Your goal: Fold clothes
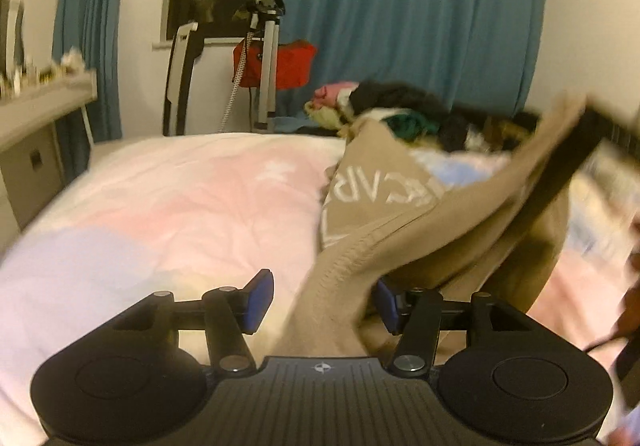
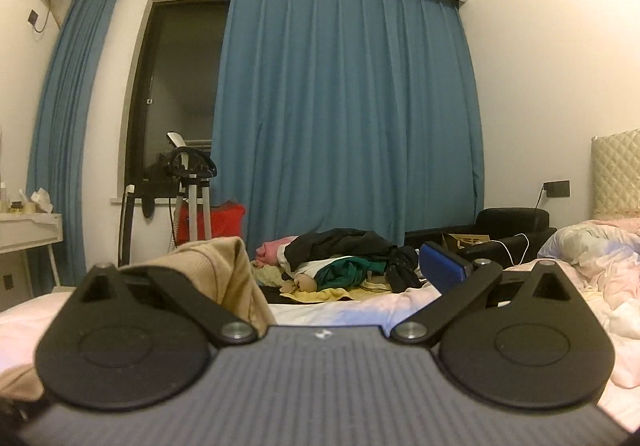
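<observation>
A tan sweatshirt (image 1: 404, 213) with white letters hangs lifted above the pink bed cover (image 1: 180, 197). My left gripper (image 1: 320, 300) is open; a fold of the sweatshirt drapes between its blue pads, which do not pinch it. The right gripper shows blurred at the right edge of the left wrist view (image 1: 592, 133), up at the raised cloth. In the right wrist view my right gripper (image 2: 340, 270) stands wide open. Tan cloth (image 2: 224, 270) lies over its left finger and hides that pad; the right blue pad (image 2: 444, 266) is bare.
A heap of mixed clothes (image 2: 344, 258) lies at the far side of the bed. Blue curtains (image 2: 340, 105), a garment steamer stand (image 2: 192, 185), a red bag (image 1: 280, 63) and a white desk (image 1: 36, 113) stand beyond. A padded headboard (image 2: 616, 169) is at right.
</observation>
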Demonstrator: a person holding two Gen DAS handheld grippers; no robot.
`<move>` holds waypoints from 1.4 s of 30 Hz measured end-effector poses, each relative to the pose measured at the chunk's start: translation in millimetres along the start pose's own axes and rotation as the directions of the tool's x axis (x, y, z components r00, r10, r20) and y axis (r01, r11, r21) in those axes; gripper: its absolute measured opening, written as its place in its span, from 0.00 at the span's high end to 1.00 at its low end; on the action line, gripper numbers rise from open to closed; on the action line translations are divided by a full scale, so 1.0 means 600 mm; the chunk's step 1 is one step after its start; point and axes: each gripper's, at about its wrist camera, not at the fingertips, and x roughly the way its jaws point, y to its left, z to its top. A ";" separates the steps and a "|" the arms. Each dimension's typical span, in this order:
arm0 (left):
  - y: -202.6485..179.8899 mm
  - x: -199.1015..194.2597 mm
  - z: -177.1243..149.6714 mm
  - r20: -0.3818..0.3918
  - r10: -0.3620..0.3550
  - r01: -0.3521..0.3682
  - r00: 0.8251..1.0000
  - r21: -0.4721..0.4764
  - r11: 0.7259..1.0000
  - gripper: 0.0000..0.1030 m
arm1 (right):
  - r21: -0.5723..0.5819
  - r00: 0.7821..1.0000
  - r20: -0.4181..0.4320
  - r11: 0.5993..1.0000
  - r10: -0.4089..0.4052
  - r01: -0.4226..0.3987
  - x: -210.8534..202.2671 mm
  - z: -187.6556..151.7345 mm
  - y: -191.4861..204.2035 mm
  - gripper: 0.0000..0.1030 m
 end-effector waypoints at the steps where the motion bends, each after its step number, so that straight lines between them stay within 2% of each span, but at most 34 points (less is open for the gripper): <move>1: -0.007 0.006 -0.004 -0.013 0.044 -0.043 0.999 0.036 0.998 0.43 | 0.010 1.000 -0.002 1.000 -0.004 0.004 0.000 0.001 -0.002 0.00; 4: -0.017 0.023 -0.016 -0.024 0.217 -0.213 0.976 0.120 0.970 0.40 | 0.031 0.999 -0.017 0.999 -0.032 0.032 0.007 0.003 -0.015 0.00; 6: -0.014 0.009 -0.019 0.023 0.258 -0.259 0.966 0.097 0.961 0.33 | 0.010 0.997 -0.055 0.999 -0.051 0.052 0.021 -0.005 -0.018 0.00; 7: -0.011 0.000 -0.020 0.043 0.274 -0.277 0.961 0.076 0.958 0.33 | -0.009 0.995 -0.083 0.998 -0.060 0.059 0.029 -0.012 -0.019 0.00; 10: 0.007 -0.044 -0.010 0.089 0.284 -0.281 0.955 -0.046 0.959 0.28 | -0.090 0.975 -0.201 0.993 -0.090 0.073 0.056 -0.044 -0.019 0.00; 12: 0.015 -0.073 0.002 0.135 0.286 -0.273 0.949 -0.107 0.956 0.26 | -0.085 0.958 -0.268 0.993 -0.099 0.078 0.060 -0.060 -0.028 0.00; 15: 0.028 -0.116 0.021 0.204 0.292 -0.254 0.934 -0.196 0.947 0.26 | -0.047 0.967 -0.233 0.994 -0.102 0.094 0.037 -0.037 -0.035 0.00; 18: 0.041 -0.161 0.045 0.276 0.302 -0.225 0.913 -0.280 0.933 0.26 | -0.045 0.986 -0.142 0.995 -0.091 0.086 0.011 0.034 -0.035 0.00; 21: 0.041 -0.222 0.137 0.393 0.299 -0.181 0.870 -0.310 0.933 0.24 | -0.027 0.997 -0.047 0.998 -0.064 0.063 -0.008 0.142 -0.044 0.00; 25: 0.026 -0.319 0.268 0.518 0.290 -0.144 0.805 -0.303 0.942 0.24 | 0.000 0.997 0.075 0.999 -0.037 0.037 -0.030 0.319 -0.058 0.00; 28: 0.016 -0.393 0.365 0.604 0.279 -0.118 0.746 -0.292 0.949 0.24 | 0.007 0.989 0.150 1.000 -0.011 0.010 -0.058 0.443 -0.072 0.00; 30: 0.010 -0.451 0.413 0.648 0.259 -0.099 0.717 -0.273 0.957 0.22 | 0.007 0.982 0.187 1.000 0.003 -0.004 -0.087 0.520 -0.078 0.00; 34: -0.009 -0.524 0.476 0.672 0.218 -0.093 0.707 -0.217 0.972 0.19 | 0.045 0.977 0.214 0.999 0.016 -0.026 -0.123 0.639 -0.110 0.00; 37: -0.022 -0.579 0.523 0.689 0.186 -0.089 0.700 -0.175 0.981 0.14 | 0.060 0.972 0.233 0.998 0.011 -0.025 -0.143 0.706 -0.126 0.00; 39: -0.032 -0.615 0.554 0.700 0.165 -0.086 0.695 -0.146 0.986 0.12 | 0.061 0.975 0.222 0.998 0.005 -0.020 -0.142 0.723 -0.137 0.00; 40: -0.036 -0.627 0.566 0.700 0.154 -0.083 0.697 -0.134 0.987 0.12 | 0.060 0.978 0.207 0.998 0.008 -0.021 -0.138 0.722 -0.141 0.00; 42: -0.038 -0.603 0.563 0.670 0.137 -0.066 0.730 -0.131 0.989 0.11 | 0.052 0.985 0.171 0.998 0.011 -0.021 -0.124 0.711 -0.146 0.00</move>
